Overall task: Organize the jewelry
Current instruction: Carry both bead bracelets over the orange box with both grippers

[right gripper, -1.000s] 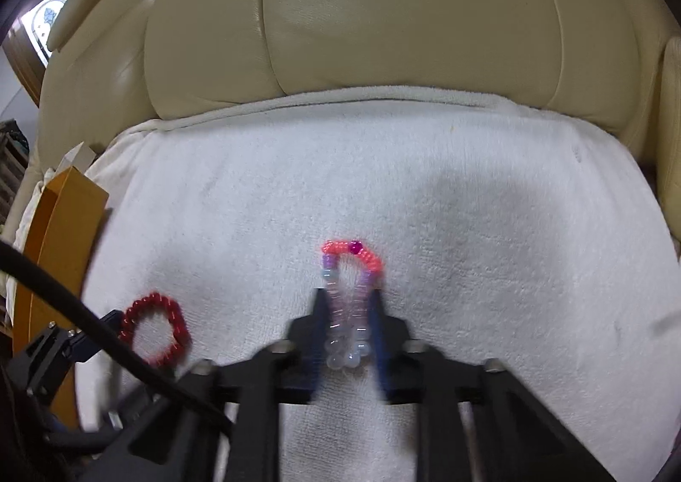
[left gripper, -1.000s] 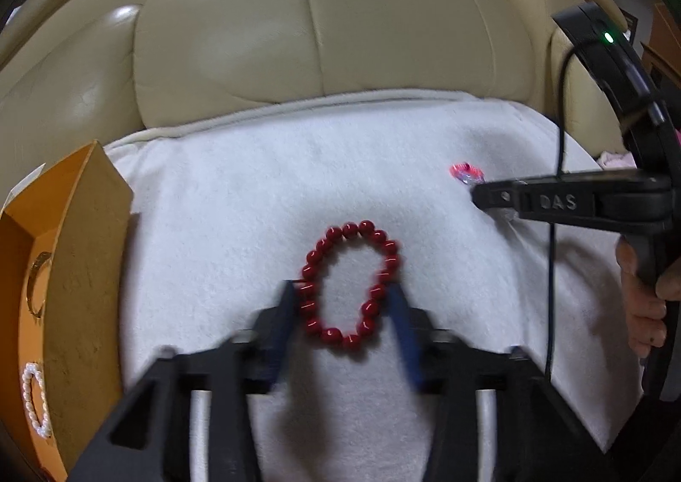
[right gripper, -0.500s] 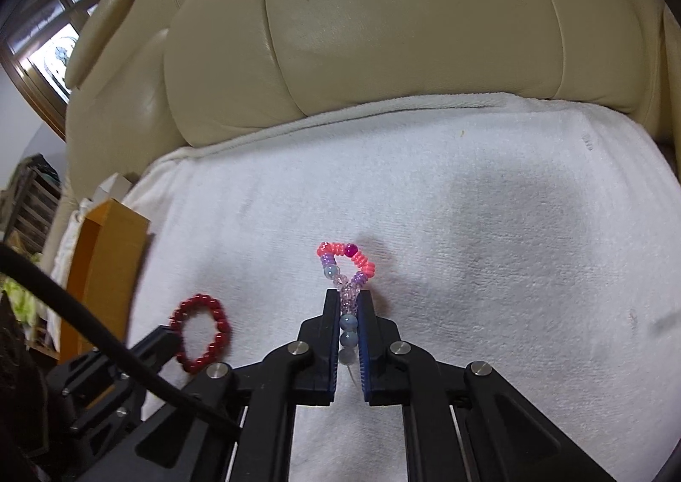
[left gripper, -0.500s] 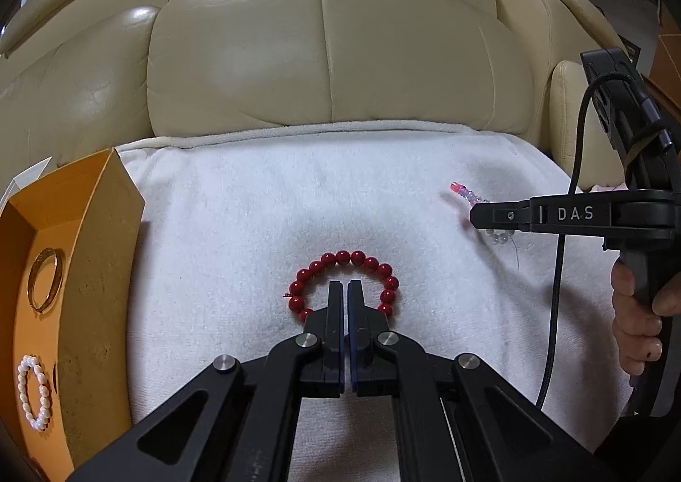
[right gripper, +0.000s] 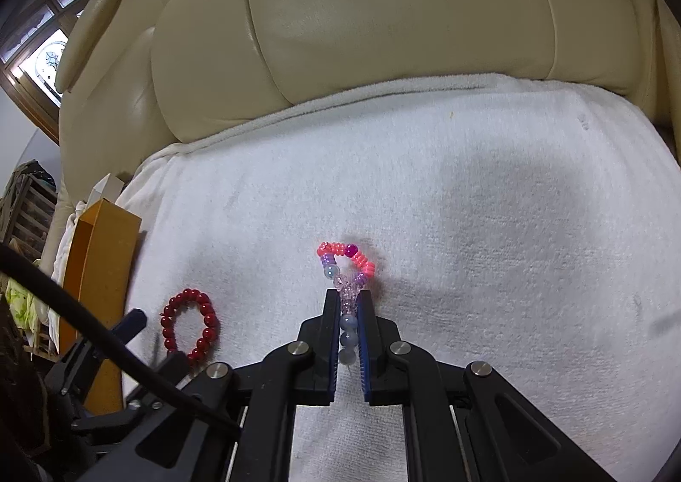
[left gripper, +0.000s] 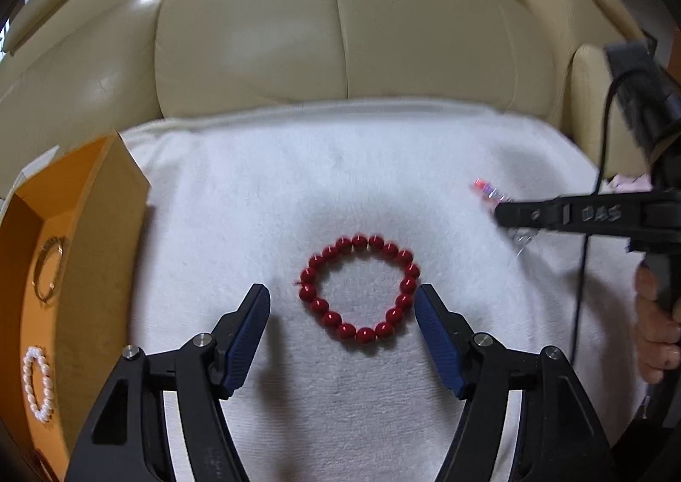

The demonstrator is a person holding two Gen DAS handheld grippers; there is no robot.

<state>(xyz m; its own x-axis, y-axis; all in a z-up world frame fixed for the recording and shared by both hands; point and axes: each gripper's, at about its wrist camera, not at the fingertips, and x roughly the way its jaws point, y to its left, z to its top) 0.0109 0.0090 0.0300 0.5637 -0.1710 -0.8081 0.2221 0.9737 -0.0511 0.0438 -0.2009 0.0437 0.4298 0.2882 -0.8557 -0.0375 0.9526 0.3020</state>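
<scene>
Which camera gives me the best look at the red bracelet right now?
The left wrist view: the red bracelet lies whole and centred on the towel. The right wrist view shows it small at lower left, partly hidden behind a black cable.

Red bead bracelet (left gripper: 359, 288) lies flat, round, mid-towel (left gripper: 383, 167); pink-and-lilac bead bracelet (right gripper: 347, 269) is squeezed narrow, partly raised, toward the towel's right edge

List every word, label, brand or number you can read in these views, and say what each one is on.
"DAS": raised letters on the side of the right gripper, seen in the left wrist view; motion blur softens them, but they can be made out.
Nothing else is legible: the orange box, the white towel, the red bead bracelet and the pink and purple bead bracelet carry no visible writing.
</scene>
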